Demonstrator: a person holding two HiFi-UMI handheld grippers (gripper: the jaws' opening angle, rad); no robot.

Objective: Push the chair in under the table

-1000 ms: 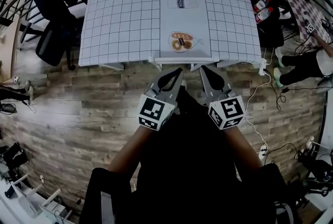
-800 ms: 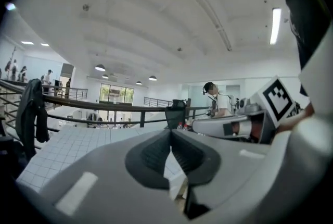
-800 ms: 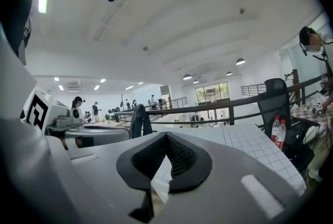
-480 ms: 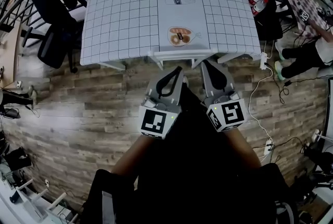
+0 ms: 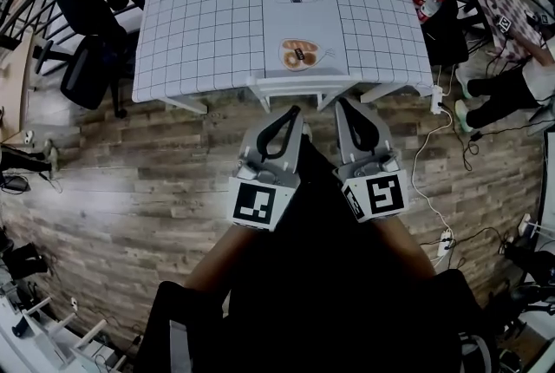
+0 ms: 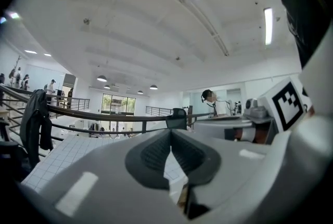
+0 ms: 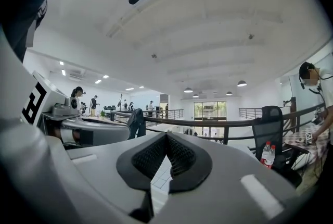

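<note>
A white chair [image 5: 297, 88] is tucked under the near edge of the table [image 5: 208, 16], which is covered in a grid-patterned cloth; only the top rail of the chair's back shows. My left gripper [image 5: 294, 110] and right gripper [image 5: 342, 104] hover side by side just short of that rail, apart from it, pointing at the table. Both are shut with nothing between the jaws. In the left gripper view the left gripper [image 6: 170, 132] has its pads closed together over the tabletop. In the right gripper view the right gripper [image 7: 166, 135] looks the same.
A black office chair [image 5: 87, 24] with a jacket stands at the table's left. Two bottles [image 5: 427, 0] sit on a dark chair at the right, with a power strip and cables [image 5: 438, 101] on the wood floor and a person's legs [image 5: 499, 102] beyond.
Both grippers have risen together toward the head camera and stayed shut. The chair and table have not moved.
</note>
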